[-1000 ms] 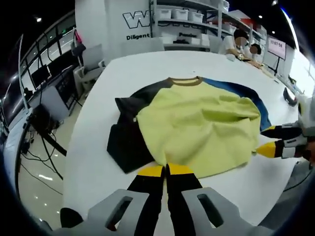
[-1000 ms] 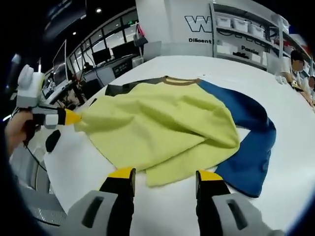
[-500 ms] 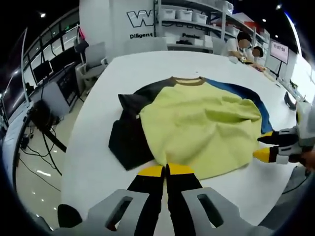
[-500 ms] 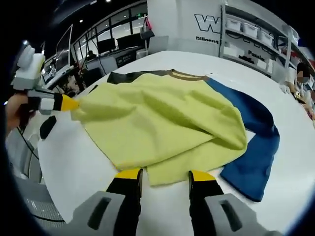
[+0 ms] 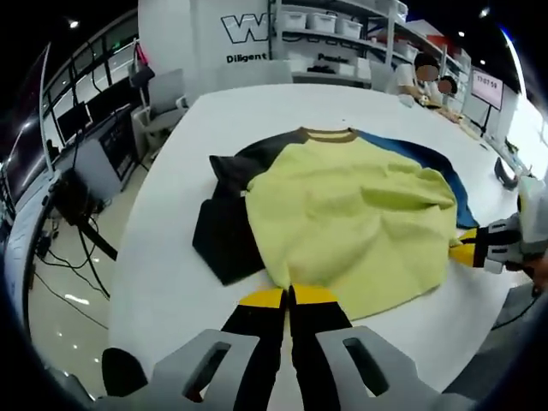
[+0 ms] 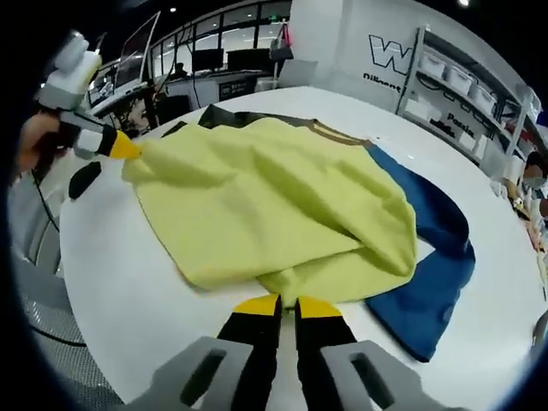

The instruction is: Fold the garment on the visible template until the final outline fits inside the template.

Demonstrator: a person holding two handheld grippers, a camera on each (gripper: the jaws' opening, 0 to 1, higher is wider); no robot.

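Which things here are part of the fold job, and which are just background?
In the job:
- garment, yellow body, one blue and one black sleeve
- left gripper, shut on the hem
- right gripper, shut on the hem
- white table

Lying about:
- shelving with white bins
- people seated at the far end
- desks with monitors
- no template outline can be made out

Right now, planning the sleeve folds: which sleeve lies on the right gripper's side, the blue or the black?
The blue sleeve. It trails beside the right gripper, which is shut on the yellow hem; the black sleeve lies by the left gripper.
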